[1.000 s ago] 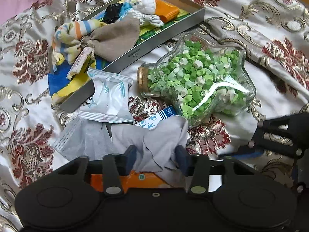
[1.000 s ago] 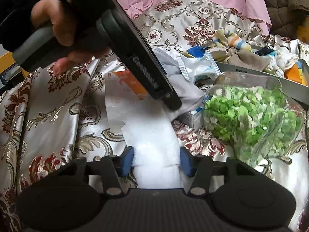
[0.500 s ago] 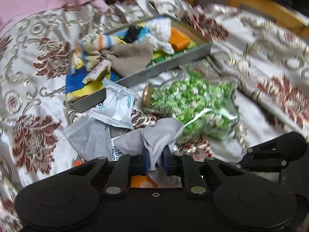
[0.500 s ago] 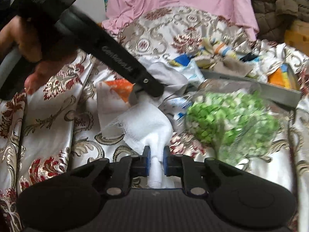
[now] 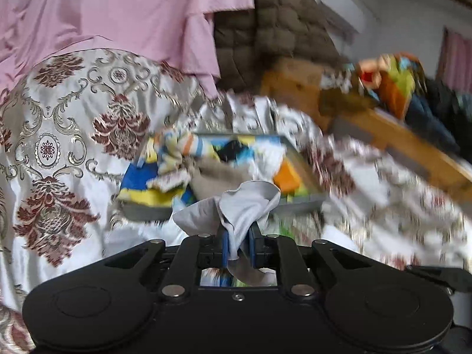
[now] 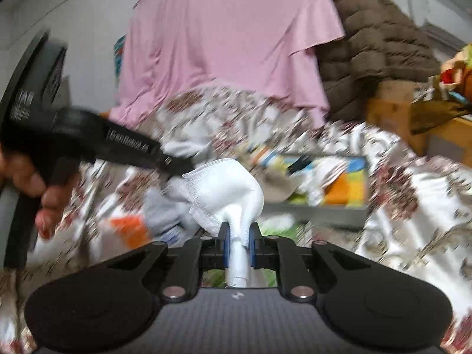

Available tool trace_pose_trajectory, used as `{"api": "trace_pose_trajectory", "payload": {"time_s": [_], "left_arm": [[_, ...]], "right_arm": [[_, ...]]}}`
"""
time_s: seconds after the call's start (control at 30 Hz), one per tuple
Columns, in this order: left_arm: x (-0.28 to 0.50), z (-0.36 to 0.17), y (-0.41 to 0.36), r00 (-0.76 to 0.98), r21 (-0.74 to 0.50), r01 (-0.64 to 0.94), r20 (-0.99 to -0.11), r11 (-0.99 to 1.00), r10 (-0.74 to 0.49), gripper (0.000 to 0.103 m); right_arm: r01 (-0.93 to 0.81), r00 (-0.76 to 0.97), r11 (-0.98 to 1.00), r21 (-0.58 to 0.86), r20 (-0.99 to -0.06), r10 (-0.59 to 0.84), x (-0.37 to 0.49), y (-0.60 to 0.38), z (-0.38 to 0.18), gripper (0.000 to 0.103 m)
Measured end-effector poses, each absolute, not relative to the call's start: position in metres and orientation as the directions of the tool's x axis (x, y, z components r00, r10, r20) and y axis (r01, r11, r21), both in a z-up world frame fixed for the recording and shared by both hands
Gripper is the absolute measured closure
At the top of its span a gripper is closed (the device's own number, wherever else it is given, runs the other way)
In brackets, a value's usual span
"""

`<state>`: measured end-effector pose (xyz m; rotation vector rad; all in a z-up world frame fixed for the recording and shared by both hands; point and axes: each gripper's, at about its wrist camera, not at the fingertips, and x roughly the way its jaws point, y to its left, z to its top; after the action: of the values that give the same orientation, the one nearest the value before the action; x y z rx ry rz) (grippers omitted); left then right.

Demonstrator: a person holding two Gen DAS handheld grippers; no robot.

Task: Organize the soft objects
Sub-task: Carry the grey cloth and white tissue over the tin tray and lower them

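My left gripper (image 5: 238,243) pinches a soft, crumpled grey cloth (image 5: 244,206) between its nearly closed blue pads, raised above the glossy floral bedspread (image 5: 59,135). My right gripper (image 6: 238,243) is clamped just as narrowly on a white gauzy woven cloth (image 6: 227,188), bunched and puffed. Beyond both lies the shallow grey metal tray (image 6: 333,212) heaped with colourful fabrics.

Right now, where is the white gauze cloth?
In the right wrist view, the white gauze cloth sits bottom centre, pinched in the right hand-held gripper, lifted before the grey metal tray of soft items on the floral bedspread.
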<state>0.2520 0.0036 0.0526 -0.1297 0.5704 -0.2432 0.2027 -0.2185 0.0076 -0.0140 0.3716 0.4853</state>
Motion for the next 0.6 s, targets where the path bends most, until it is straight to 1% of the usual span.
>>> {"api": "trace_pose_trajectory", "payload": {"time_s": [0.17,0.3,0.4,0.6], "left_arm": [[0.29,0.055,-0.013,0.856,-0.236,0.133,-0.461,0.963,-0.232,0.089],[0.333,0.052,-0.033,0.869,-0.247,0.12,-0.443,0.962,-0.222,0.089],[0.366,0.043,-0.047,0.87,-0.279,0.092,-0.445,0.956,-0.213,0.089],[0.415,0.019,-0.064,0.861,-0.353,0.016,-0.47,0.935,-0.192,0.089]], "right_arm": [[-0.372,0.872,0.921,0.118,-0.297,0.39,0.258,-0.256,0.018,0.089],[-0.314,0.894,0.936,0.158,-0.284,0.347,0.312,-0.28,0.013,0.089],[-0.284,0.892,0.937,0.205,-0.301,0.337,0.345,-0.291,0.003,0.089],[-0.249,0.876,0.936,0.25,-0.354,0.328,0.379,-0.297,-0.019,0.089]]}}
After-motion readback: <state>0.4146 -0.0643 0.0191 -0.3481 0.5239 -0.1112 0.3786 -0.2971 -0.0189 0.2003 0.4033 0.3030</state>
